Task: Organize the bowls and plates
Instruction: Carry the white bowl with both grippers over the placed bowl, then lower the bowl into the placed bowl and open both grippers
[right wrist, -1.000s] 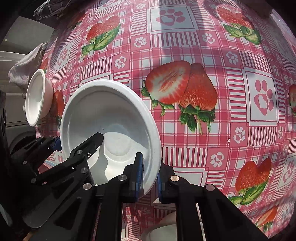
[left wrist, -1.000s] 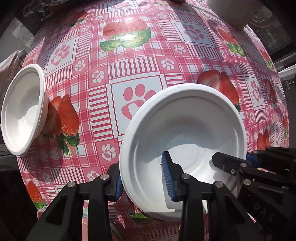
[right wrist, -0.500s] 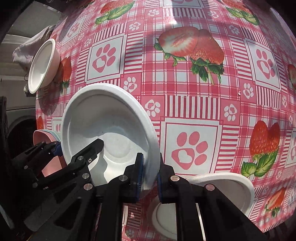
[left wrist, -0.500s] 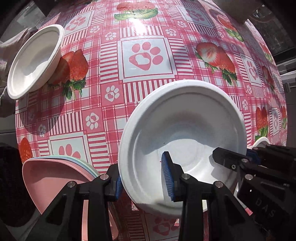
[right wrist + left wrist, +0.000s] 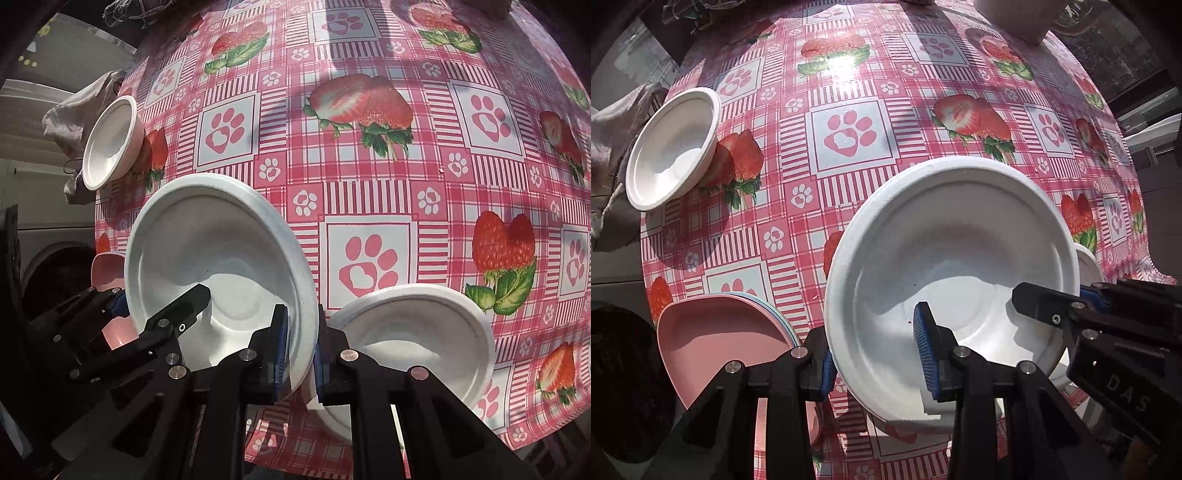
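1. You had both grippers on one white foam bowl (image 5: 953,266), lifted clear of the bench (image 5: 849,110) w/ its mouth tipped toward the cams.
2. Left gripper (image 5: 875,354): part-closed across the bowl's rim & wall, one pad outside the rim, the other inside on the wall. It looked like a hold, but the inner pad's contact wasn't fully clear.
3. Right gripper (image 5: 301,343): pinched tight on the opposite rim of the same bowl, pads either side of the thin edge.
4. Other ware on the bench: a second white bowl (image 5: 413,325) just beside and below the held one on your right; a small white bowl (image 5: 672,147) far left near the bench edge, beside a grey cloth (image 5: 613,122); a stack of pink plates (image 5: 727,350) w/ a blue edge under the top one, low left.
5. Handling, as I judged it: foam, so v. light, stiff enough to keep shape but easy to dent or crack at the rim. The surface looked smooth; a rim pinch should hold w/ light force.
6. Best hold: the rolled rim, wall between the pads, as you had it. Two opposed grips kept it from swinging.
7. Likely next: nest it into the second white bowl. Risk was squeezing too hard, or the two hands pulling apart & tearing the rim.
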Motion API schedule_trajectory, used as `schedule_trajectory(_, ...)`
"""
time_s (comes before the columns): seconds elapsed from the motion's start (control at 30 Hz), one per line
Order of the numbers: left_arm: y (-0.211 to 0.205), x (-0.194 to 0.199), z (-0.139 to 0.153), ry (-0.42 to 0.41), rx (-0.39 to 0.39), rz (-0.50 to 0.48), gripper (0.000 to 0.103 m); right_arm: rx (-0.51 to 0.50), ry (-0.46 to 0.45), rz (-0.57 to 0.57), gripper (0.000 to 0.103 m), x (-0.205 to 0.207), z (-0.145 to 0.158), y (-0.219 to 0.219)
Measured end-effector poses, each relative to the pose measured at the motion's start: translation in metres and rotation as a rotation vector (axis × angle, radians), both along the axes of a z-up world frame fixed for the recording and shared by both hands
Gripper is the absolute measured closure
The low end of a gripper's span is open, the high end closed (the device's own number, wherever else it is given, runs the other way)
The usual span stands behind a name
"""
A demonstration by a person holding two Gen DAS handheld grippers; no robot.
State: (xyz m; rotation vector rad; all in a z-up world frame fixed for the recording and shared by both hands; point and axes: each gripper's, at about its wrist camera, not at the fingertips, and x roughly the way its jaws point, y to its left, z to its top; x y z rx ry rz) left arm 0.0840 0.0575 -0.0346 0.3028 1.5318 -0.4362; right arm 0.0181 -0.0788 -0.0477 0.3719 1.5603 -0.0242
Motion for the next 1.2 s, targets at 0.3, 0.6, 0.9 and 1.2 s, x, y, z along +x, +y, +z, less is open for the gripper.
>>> schedule_trajectory(0.3,-0.027,-0.004,0.034,-0.018,-0.022,-0.087,0.063,0.009,-0.058,-0.112,0.088,-0.008,0.033,-0.029)
schedule_trajectory(0.6,-0.066,-0.032,0.039,-0.010,-0.043,-0.214,0.063,0.002,-0.076,-0.203,0.088,-0.038,0.044,-0.055)
schedule_trajectory(0.9,-0.102,-0.052,0.030,0.020,-0.038,-0.322,0.057,-0.015,-0.033,-0.311,0.088,-0.078,0.037,-0.086)
schedule_trajectory(1.2,-0.111,-0.061,0.021,0.026,-0.012,-0.369,0.038,-0.011,-0.029,-0.351,0.088,-0.088,0.031,-0.099)
